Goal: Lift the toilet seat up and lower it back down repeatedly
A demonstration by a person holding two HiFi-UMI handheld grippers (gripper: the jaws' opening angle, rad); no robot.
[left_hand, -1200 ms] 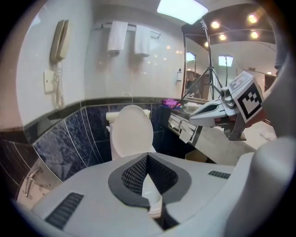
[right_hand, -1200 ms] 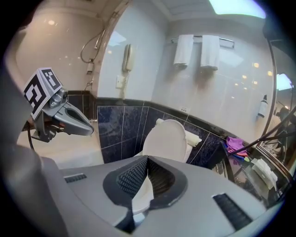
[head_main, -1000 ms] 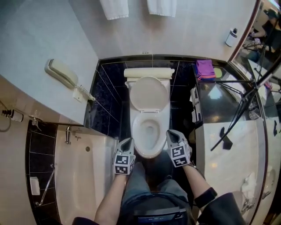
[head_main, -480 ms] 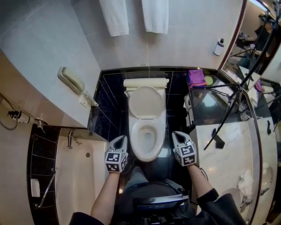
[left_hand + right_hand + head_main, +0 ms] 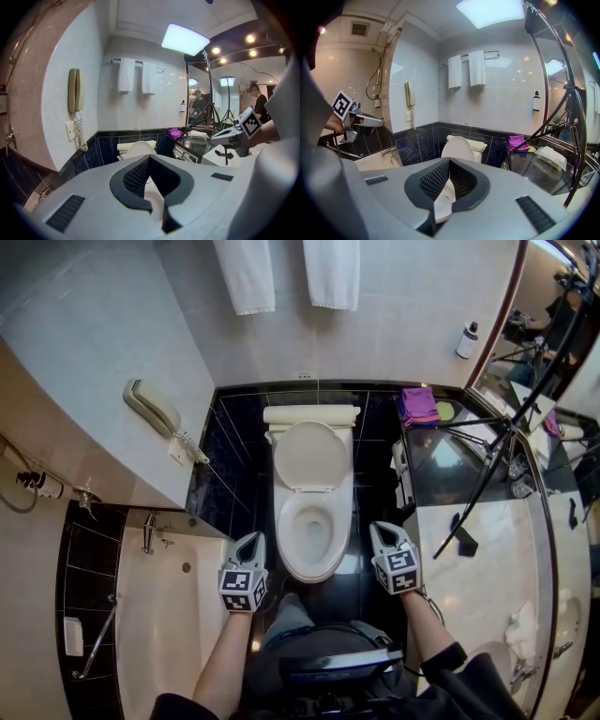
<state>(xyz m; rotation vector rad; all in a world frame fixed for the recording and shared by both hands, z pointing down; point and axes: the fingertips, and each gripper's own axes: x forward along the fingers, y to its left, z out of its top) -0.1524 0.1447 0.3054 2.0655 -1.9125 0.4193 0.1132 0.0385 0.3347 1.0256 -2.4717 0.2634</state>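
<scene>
The white toilet stands in the middle of the head view with its lid [image 5: 313, 456] raised against the tank and the bowl [image 5: 314, 563] uncovered. My left gripper [image 5: 251, 540] hovers off the bowl's front left, shut and empty. My right gripper [image 5: 382, 530] hovers off the front right, also shut with nothing in it. Neither touches the toilet. In the left gripper view the left gripper [image 5: 150, 161] points toward the raised lid [image 5: 135, 149]. In the right gripper view the right gripper [image 5: 449, 161] does likewise, with the lid [image 5: 458, 149] beyond it.
A bathtub [image 5: 169, 615] lies left, with a wall phone [image 5: 150, 407] above it. Two towels [image 5: 246, 273] hang on the back wall. To the right is a glossy counter [image 5: 487, 549] with a tripod [image 5: 497, 460], a purple cloth [image 5: 419, 406] and a bottle [image 5: 466, 338].
Both grippers have risen and drawn a little apart from the front of the bowl. The lid has stayed raised throughout.
</scene>
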